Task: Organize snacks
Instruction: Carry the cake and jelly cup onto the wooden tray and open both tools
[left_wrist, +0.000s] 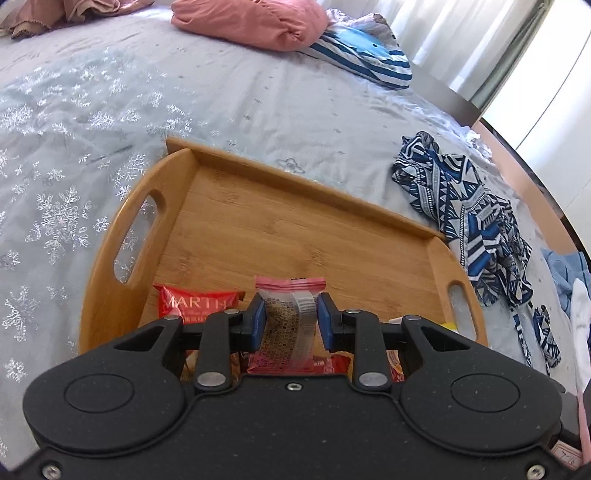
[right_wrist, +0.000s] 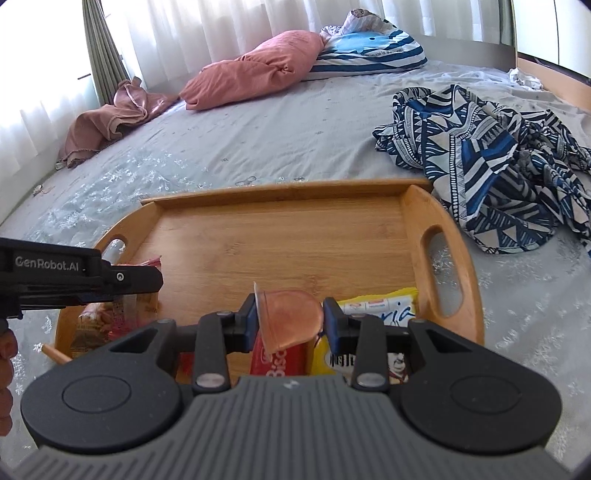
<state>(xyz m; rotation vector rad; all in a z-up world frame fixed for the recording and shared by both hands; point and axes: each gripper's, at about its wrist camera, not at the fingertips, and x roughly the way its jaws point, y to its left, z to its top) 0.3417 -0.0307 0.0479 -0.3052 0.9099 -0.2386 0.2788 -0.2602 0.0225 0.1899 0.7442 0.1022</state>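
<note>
Over the bamboo serving tray on the bed, the left gripper pinches a pink-ended foil snack packet; the right gripper clasps a translucent orange jelly cup sideways. Best lower each over bare wood beyond the red wrapper and yellow packet; release only once it rests.

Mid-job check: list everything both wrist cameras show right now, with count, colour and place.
Wooden tray: one, honey-brown, on the bed.
Pink snack packet: one, in left tool.
Jelly cup: one, orange, in right tool.
Red packets: at least two, tray's near edge.
Yellow packets: at least one, tray's near right.
Patterned garment: one, blue-white, right of tray.
Pink pillow: one, far end.
Striped pillow: one, blue-white, beside it.
Left tool: black, shut.
Right tool: black, shut.
</note>
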